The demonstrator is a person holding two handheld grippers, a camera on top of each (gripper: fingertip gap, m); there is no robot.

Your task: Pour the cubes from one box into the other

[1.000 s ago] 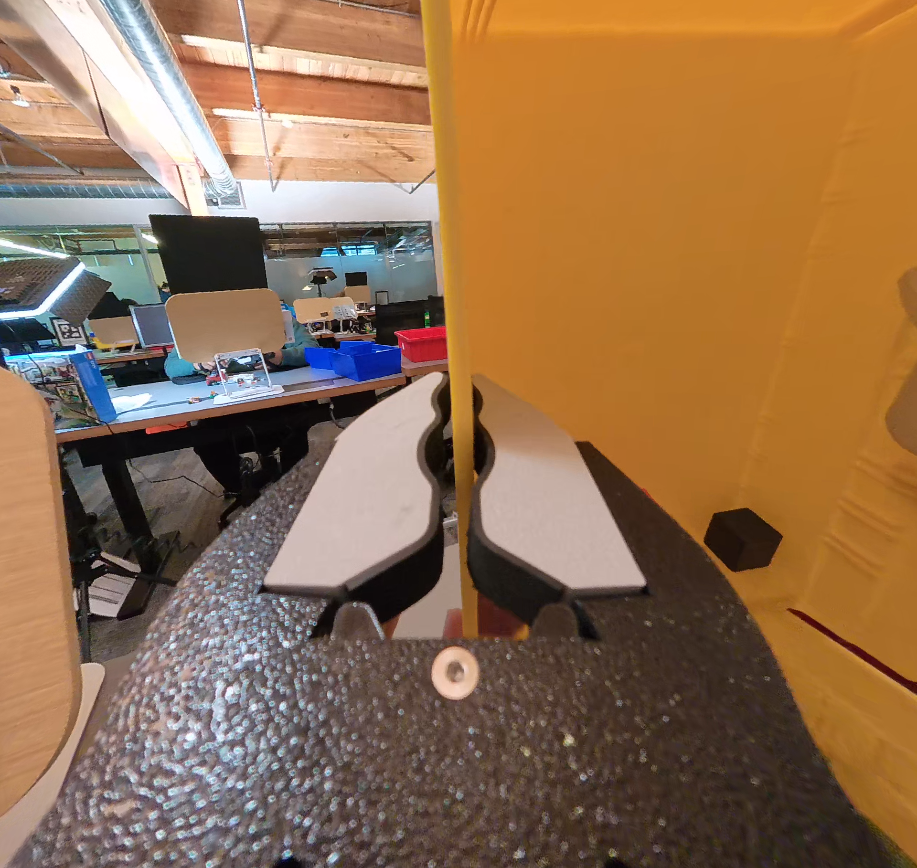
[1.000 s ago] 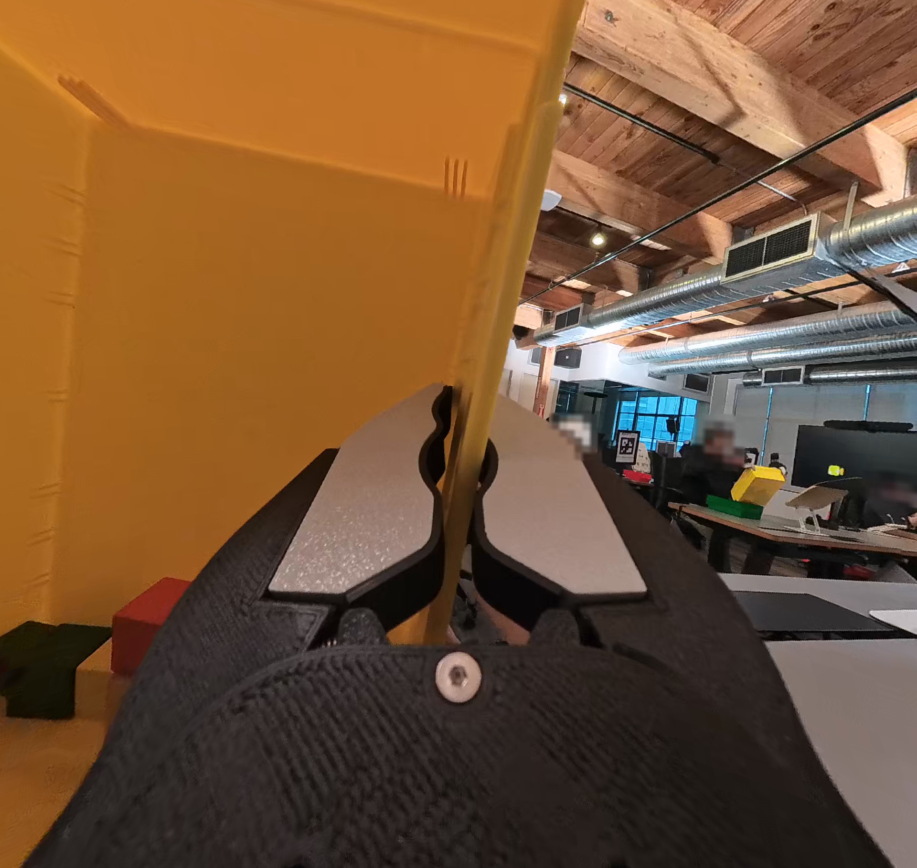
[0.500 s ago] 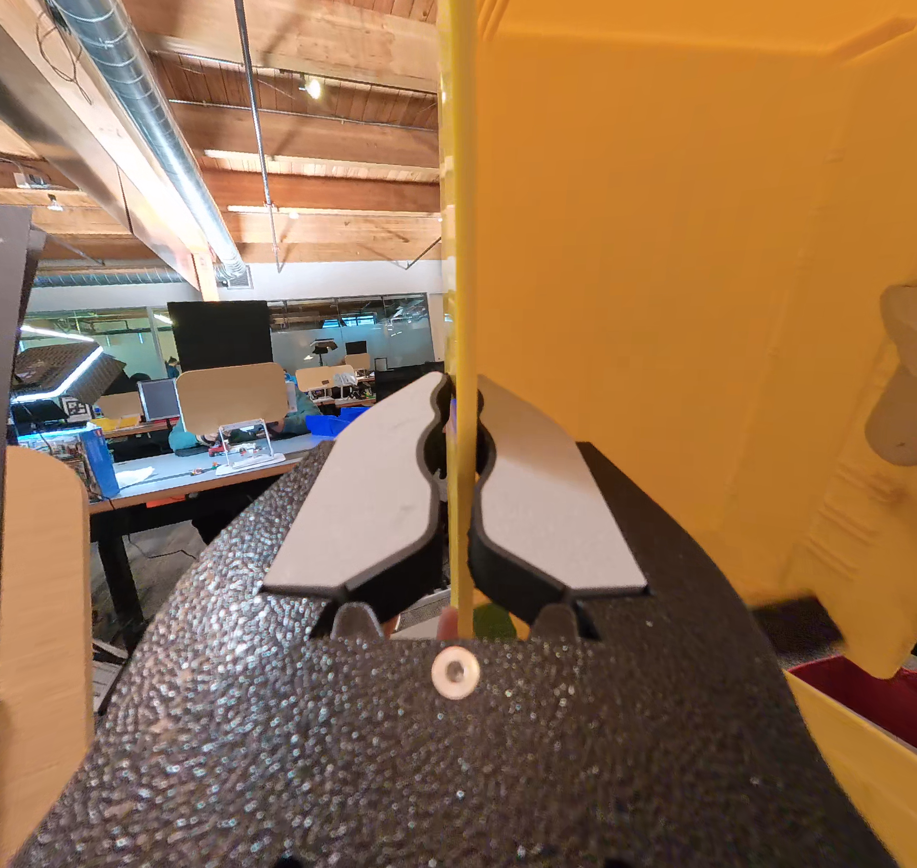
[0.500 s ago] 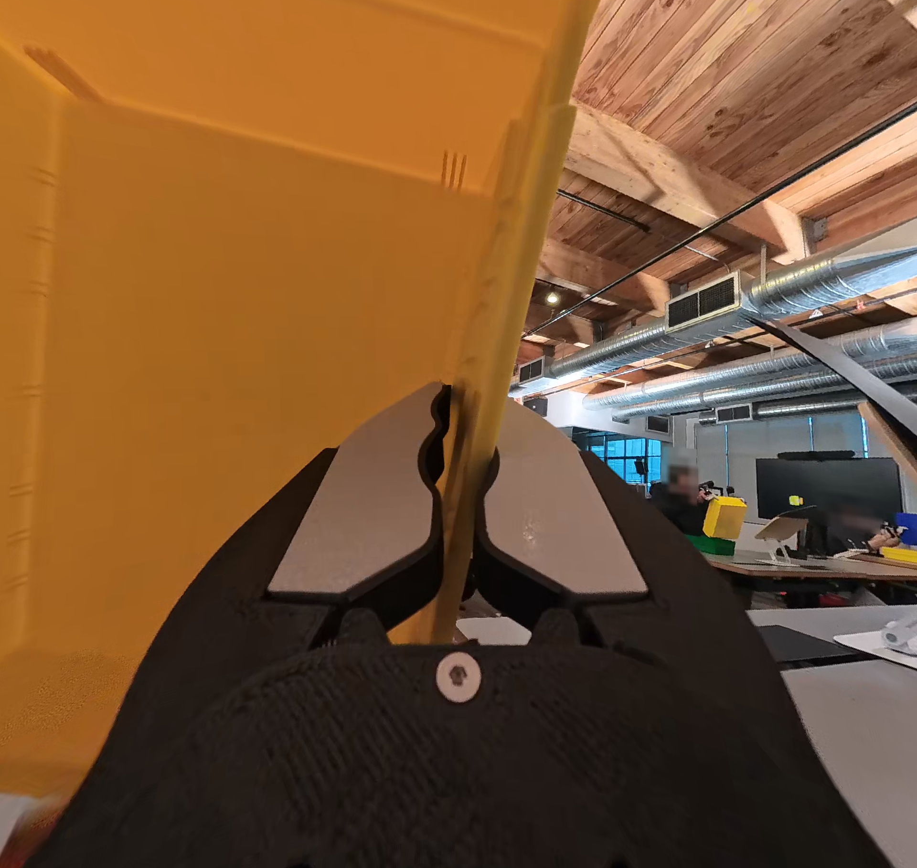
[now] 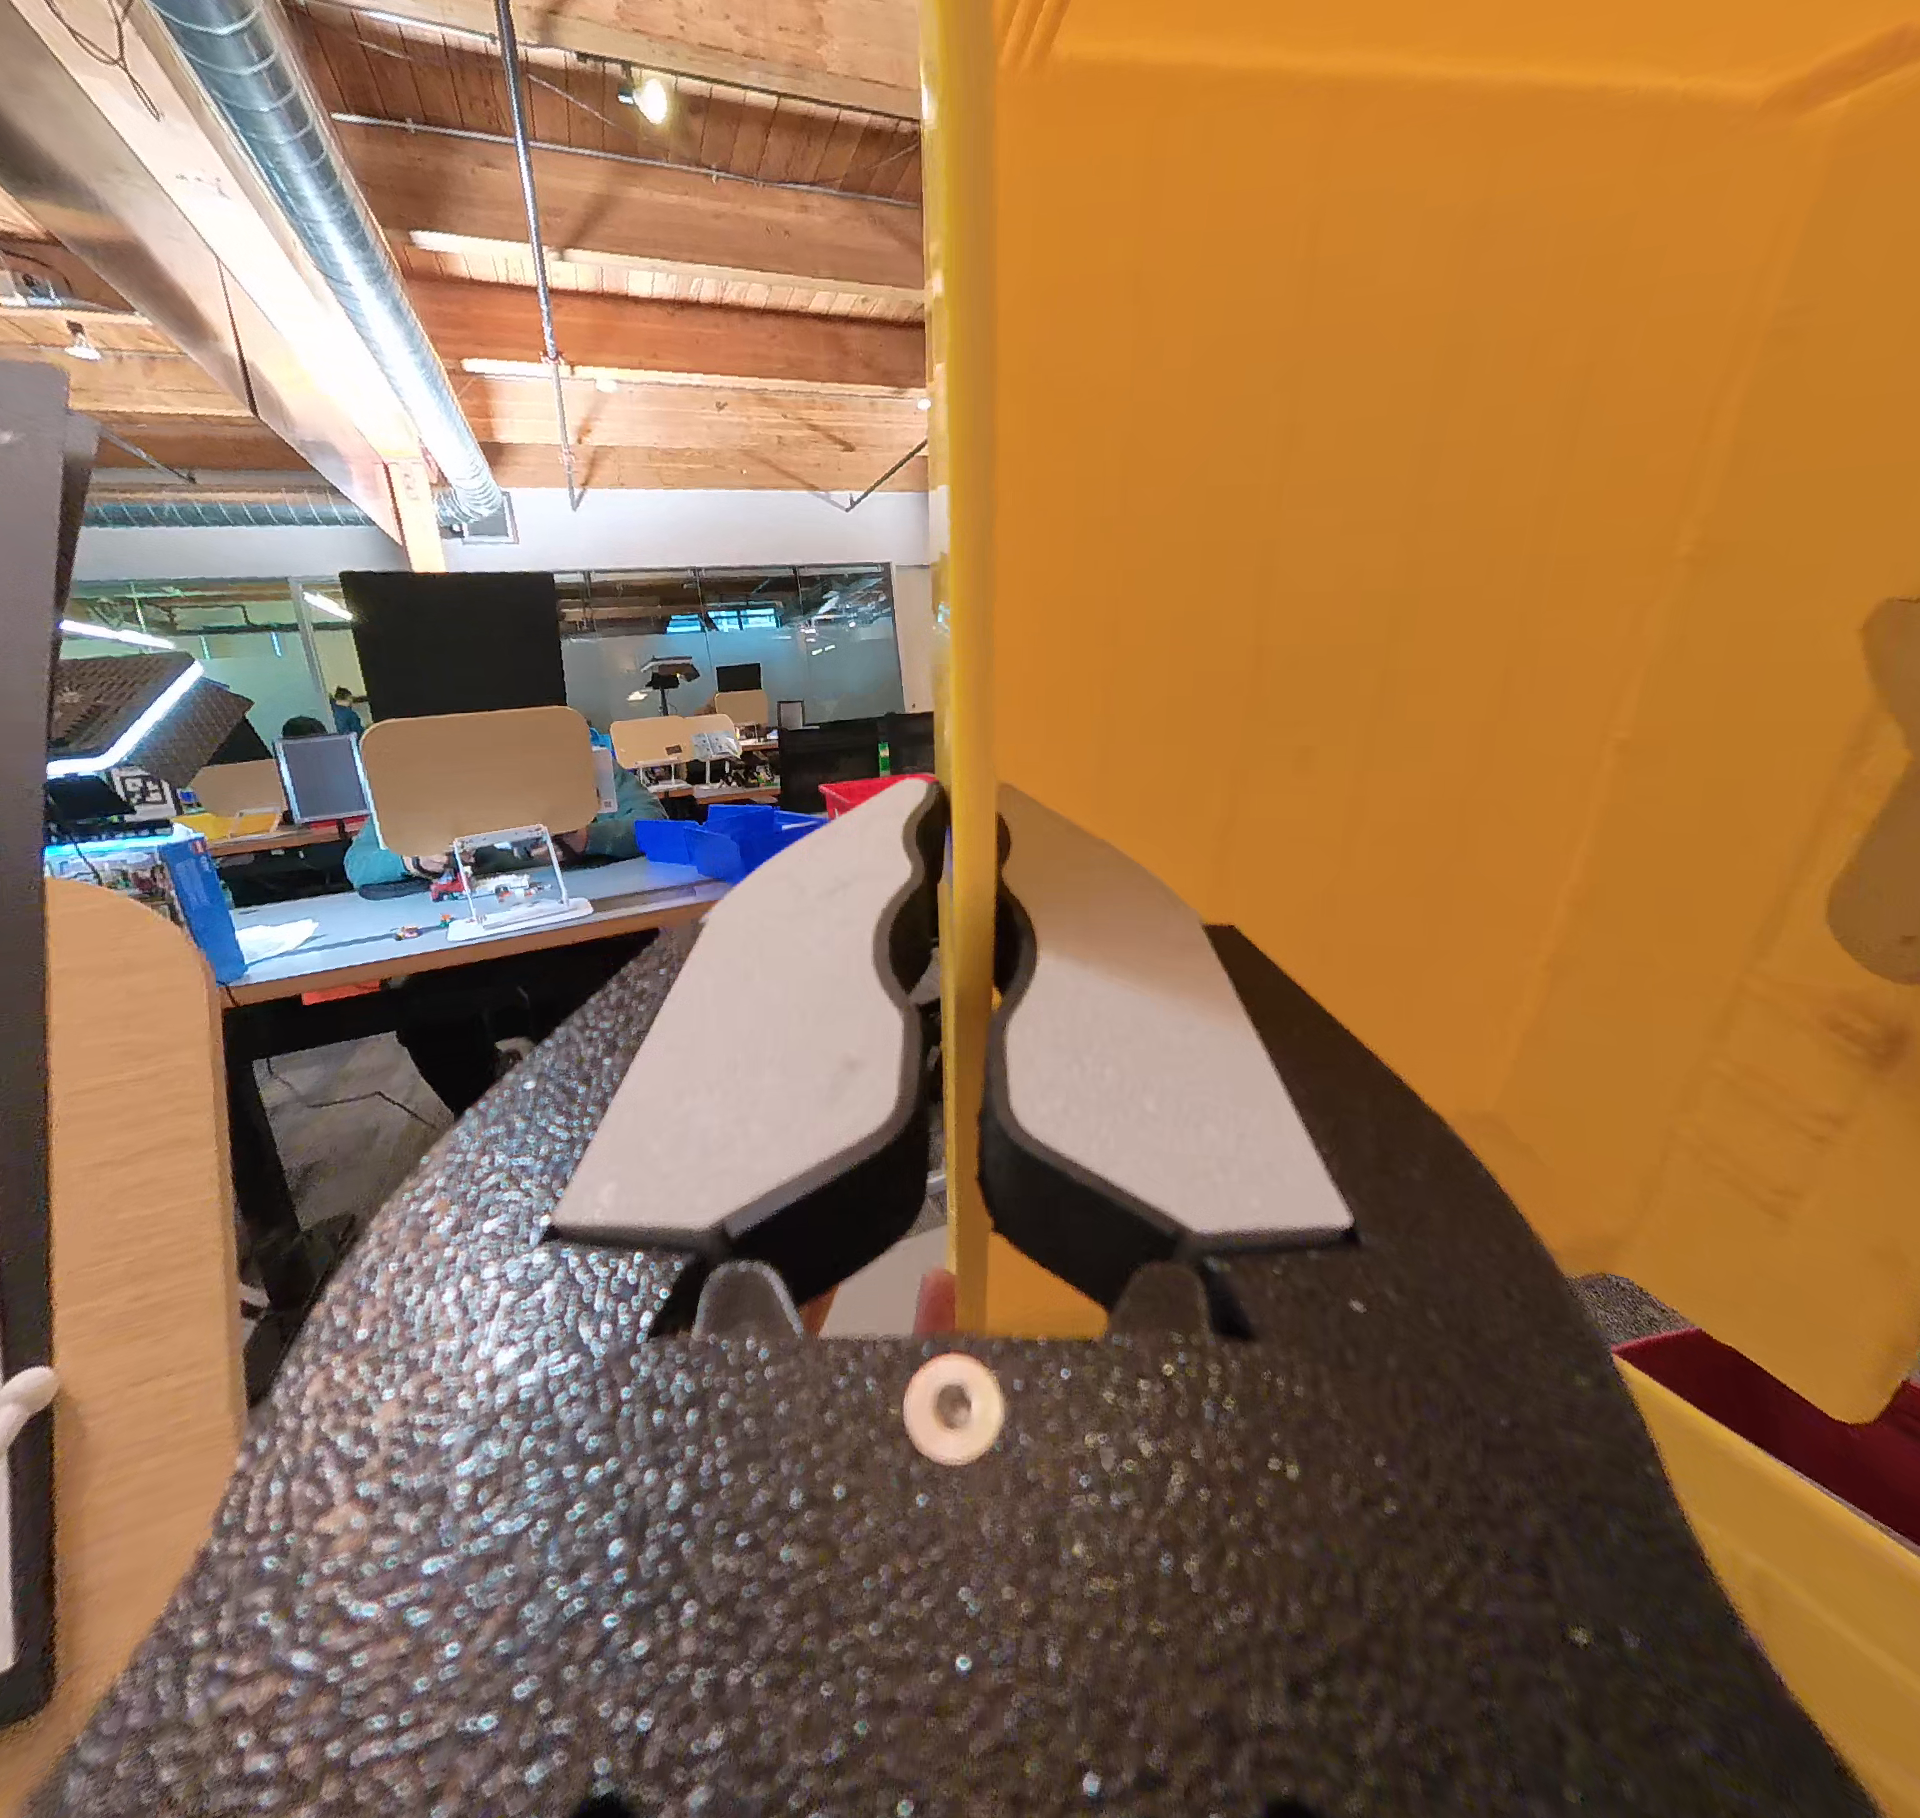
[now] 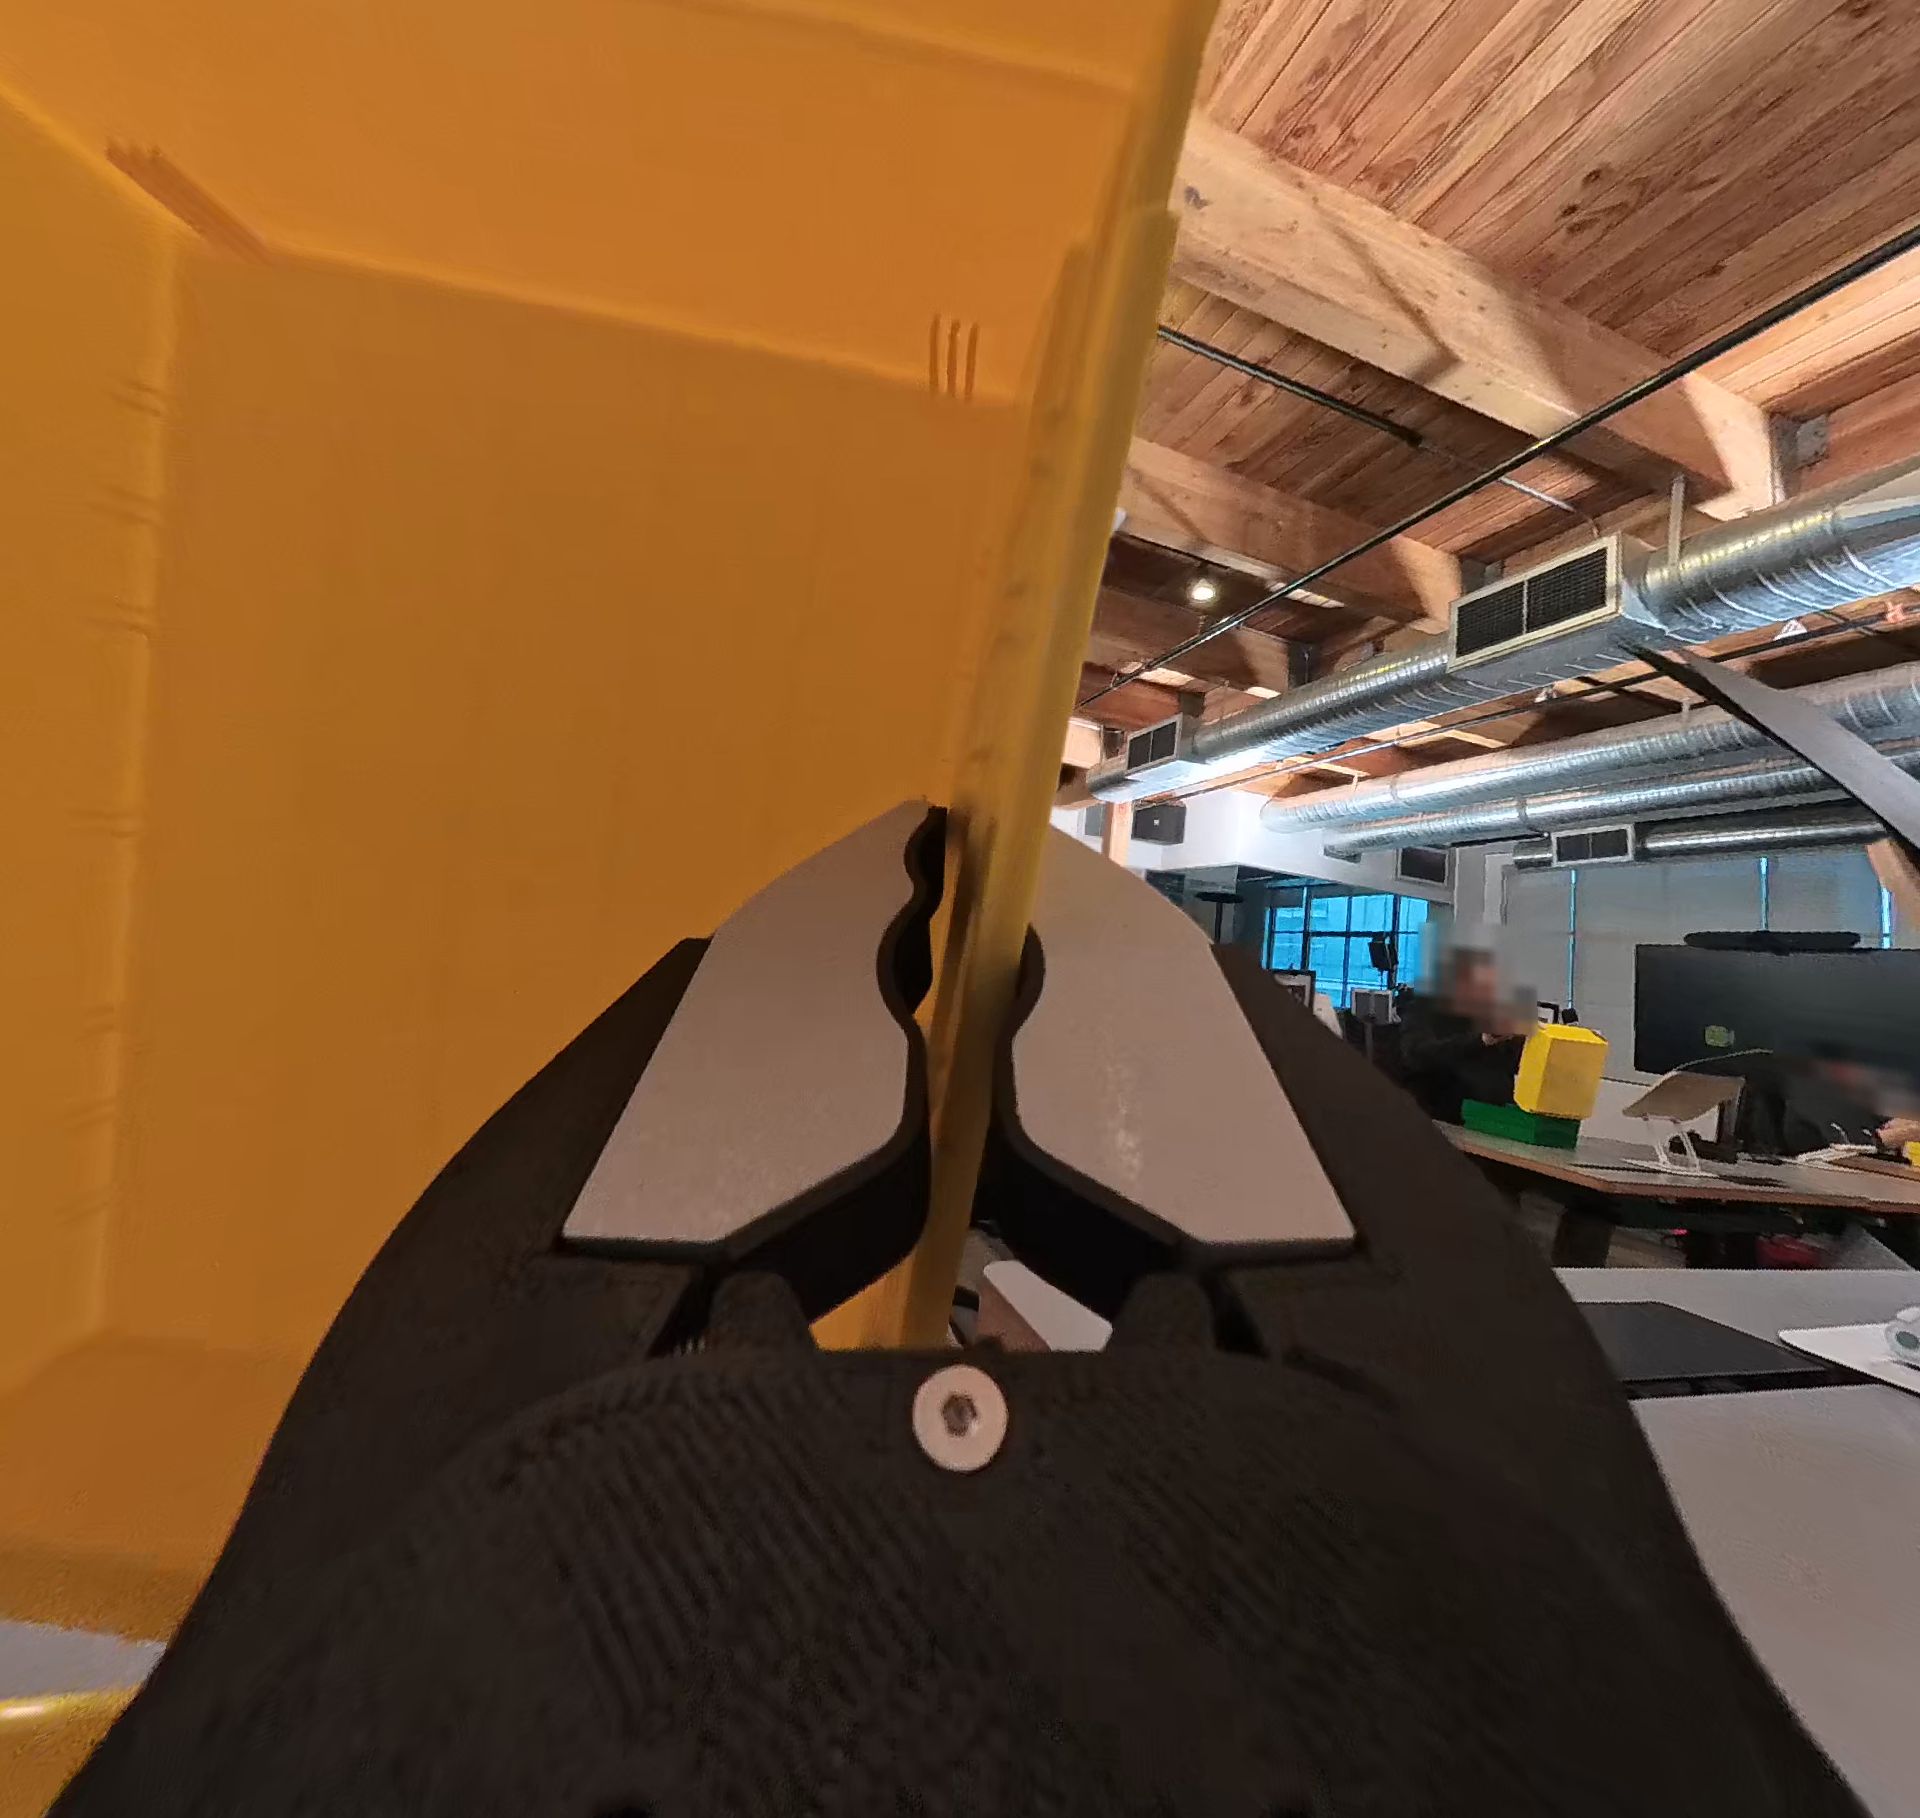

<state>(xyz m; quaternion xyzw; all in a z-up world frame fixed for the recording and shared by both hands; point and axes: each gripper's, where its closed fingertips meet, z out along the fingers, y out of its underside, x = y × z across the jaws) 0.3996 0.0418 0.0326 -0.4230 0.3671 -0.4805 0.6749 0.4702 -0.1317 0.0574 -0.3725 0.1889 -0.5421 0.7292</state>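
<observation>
I hold one yellow box tipped up between both grippers. My left gripper is shut on its left wall. My right gripper is shut on its right wall, and the box's inside fills the left of that view. No cubes show inside it. In the left wrist view, the rim of a second yellow box lies below the held box's lower edge. Something red and something dark show inside it. The right gripper's fingertip shows blurred at the far wall.
A wooden panel stands close on the left. A grey table with a black mat is at the right. Desks with seated people, blue bins and monitors are far behind.
The box has tipped up further. The black cube in the left wrist view and the red and dark cubes in the right wrist view have slid out of sight. Red now shows below the box.
</observation>
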